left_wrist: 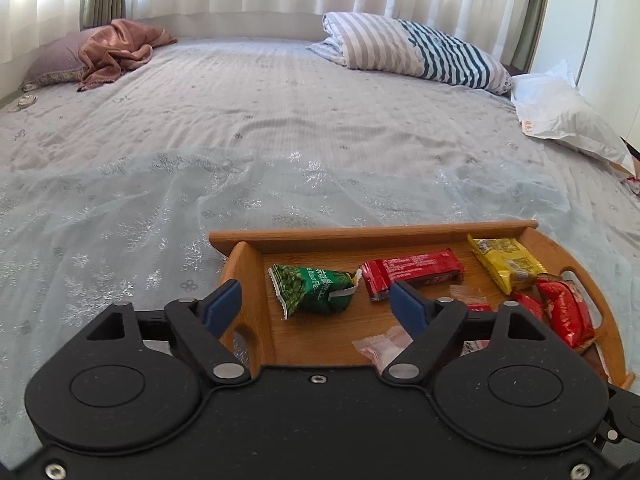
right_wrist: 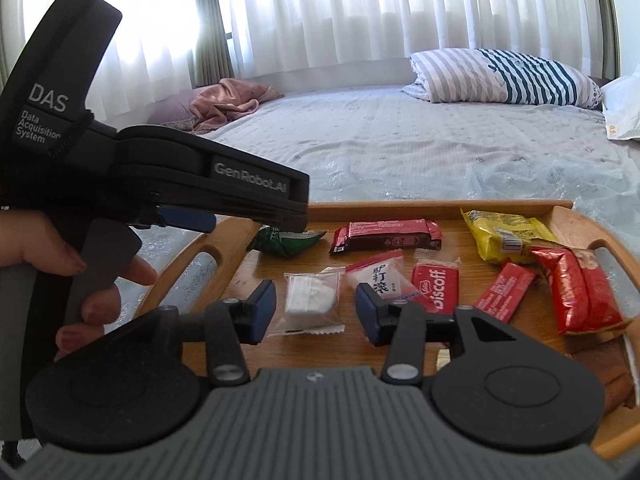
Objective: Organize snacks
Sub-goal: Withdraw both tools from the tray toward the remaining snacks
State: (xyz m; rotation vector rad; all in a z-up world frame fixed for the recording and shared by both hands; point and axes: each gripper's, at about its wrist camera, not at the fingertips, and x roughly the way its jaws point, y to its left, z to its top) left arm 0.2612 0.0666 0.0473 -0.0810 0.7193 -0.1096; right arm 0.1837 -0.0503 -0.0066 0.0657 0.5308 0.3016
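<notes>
A wooden tray (left_wrist: 372, 236) (right_wrist: 440, 205) on the bed holds several snack packets. My left gripper (left_wrist: 316, 304) is open above the green pea packet (left_wrist: 314, 289), empty. A dark red bar (left_wrist: 412, 274) (right_wrist: 386, 235) and a yellow packet (left_wrist: 506, 264) (right_wrist: 502, 236) lie at the tray's far side. My right gripper (right_wrist: 316, 312) is open around a clear packet with white candy (right_wrist: 312, 300), not touching it that I can tell. A white-red packet (right_wrist: 380, 276), a Biscoff packet (right_wrist: 436, 286) and red packets (right_wrist: 576, 292) lie to its right.
The tray sits on a grey bedspread (left_wrist: 280, 120). A striped pillow (left_wrist: 420, 50) and white bag (left_wrist: 560, 112) lie at the far right, a pink cloth (left_wrist: 116, 50) at the far left. The left gripper's body (right_wrist: 160, 176) and the hand holding it fill the right wrist view's left side.
</notes>
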